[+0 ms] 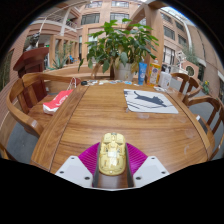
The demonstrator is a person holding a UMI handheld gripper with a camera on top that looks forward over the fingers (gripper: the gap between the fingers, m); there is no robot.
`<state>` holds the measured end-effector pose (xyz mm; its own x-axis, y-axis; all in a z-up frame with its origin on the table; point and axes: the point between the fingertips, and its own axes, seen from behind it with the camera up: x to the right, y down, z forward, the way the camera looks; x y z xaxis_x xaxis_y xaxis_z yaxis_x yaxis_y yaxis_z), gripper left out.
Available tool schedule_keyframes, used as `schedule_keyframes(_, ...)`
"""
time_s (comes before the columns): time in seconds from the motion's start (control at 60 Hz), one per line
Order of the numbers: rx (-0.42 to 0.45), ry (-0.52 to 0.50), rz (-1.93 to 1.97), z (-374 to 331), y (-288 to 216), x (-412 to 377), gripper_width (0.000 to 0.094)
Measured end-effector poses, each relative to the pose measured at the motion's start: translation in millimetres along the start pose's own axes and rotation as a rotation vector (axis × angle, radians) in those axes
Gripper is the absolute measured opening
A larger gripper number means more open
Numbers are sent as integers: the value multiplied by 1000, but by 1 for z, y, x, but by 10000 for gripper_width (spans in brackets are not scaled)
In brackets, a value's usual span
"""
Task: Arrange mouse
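— What do you have at the bottom centre of the frame?

— I see the gripper (112, 172) with its magenta pads (90, 157) facing in, and a pale yellow mouse (112, 153) sitting between them. The pads look pressed against both its sides, so I read the jaws as clamped on the mouse. It sits low over the near edge of the wooden table (110, 115).

— Any brand or lettering on the mouse?

— None I can read. There are faint marks on its top, too small to make out.

— And the rest of the table?

— At centre left lies a red and white object (57, 100) by a wooden chair (25, 88). Right of centre lies a sheet of printed paper (150, 100); I cannot read its writing. At upper centre stands a potted plant (120, 45), with bottles (146, 72) just right of it, their labels illegible. Behind is a brick building (85, 20).
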<state>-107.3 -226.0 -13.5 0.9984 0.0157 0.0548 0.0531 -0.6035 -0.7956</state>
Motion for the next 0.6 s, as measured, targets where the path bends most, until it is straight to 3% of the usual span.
schedule_keyframes(0.25, 18, -102, -7, -13, -16, -20, 371)
schedule_keyframes(0.45, 257, -317, 7, -72, -150, -51, 371)
schedule_keyframes(0.6, 471, -354, -14, -101, -274, -22, 370)
